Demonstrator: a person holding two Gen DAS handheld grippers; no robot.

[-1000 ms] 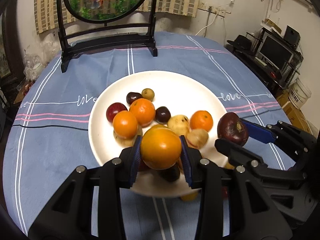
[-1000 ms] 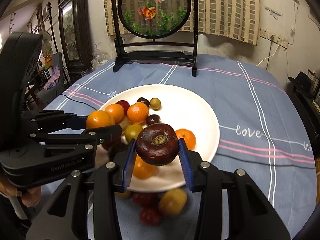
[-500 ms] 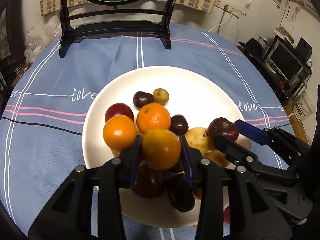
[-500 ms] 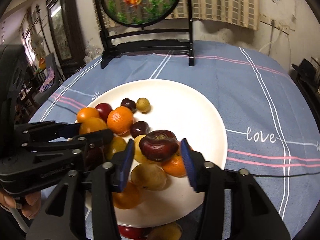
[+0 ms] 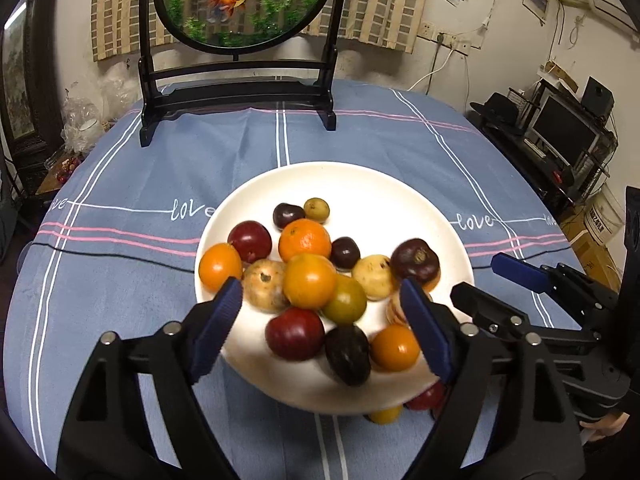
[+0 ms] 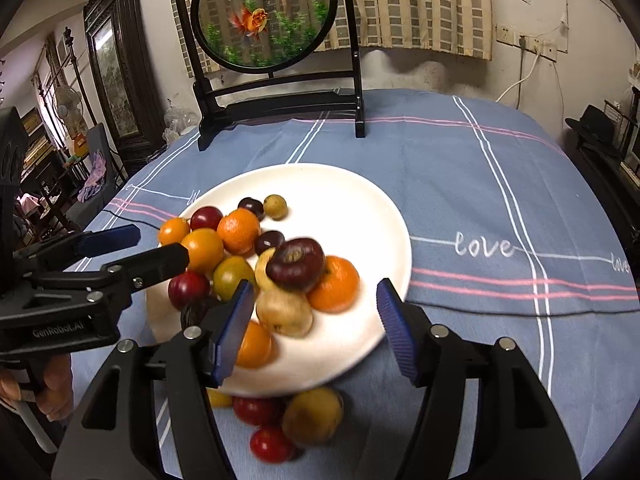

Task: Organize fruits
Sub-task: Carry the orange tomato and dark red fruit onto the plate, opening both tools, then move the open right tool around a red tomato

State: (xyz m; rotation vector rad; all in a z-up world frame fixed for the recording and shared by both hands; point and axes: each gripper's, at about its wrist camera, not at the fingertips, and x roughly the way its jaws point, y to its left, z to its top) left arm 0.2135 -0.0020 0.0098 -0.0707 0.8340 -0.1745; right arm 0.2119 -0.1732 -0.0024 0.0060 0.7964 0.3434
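Fruits (image 5: pixel 310 280) are heaped on a white plate (image 5: pixel 384 188), which is set on a desk covered by a blue cloth (image 5: pixel 120 184) with white and pink stripes and the word "love". Behind the plate a black stand with a round goldfish panel (image 5: pixel 240 4) is seen in both views. The pile lies on the near and left part of the plate, and the far right part is bare. An orange fruit (image 5: pixel 309 285) sits on top of the pile in the left wrist view, and a dark purple fruit (image 6: pixel 296 265) rests on top of an orange one (image 6: pixel 334 285) in the right wrist view.

Only in the right wrist view are the loose fruits off the plate clearly shown: a yellowish one (image 6: pixel 313 416) and two small red ones (image 6: pixel 256 410) lie on the cloth just beside the near rim. In the left wrist view these are mostly hidden under the rim. A black hat and a monitor at the right of the room are shown best in the left wrist view.

The left gripper (image 5: pixel 320 328) is held over the near edge of the plate with its jaws wide apart and nothing between them. The right gripper (image 6: pixel 316 328) is likewise held with its jaws spread and nothing gripped.
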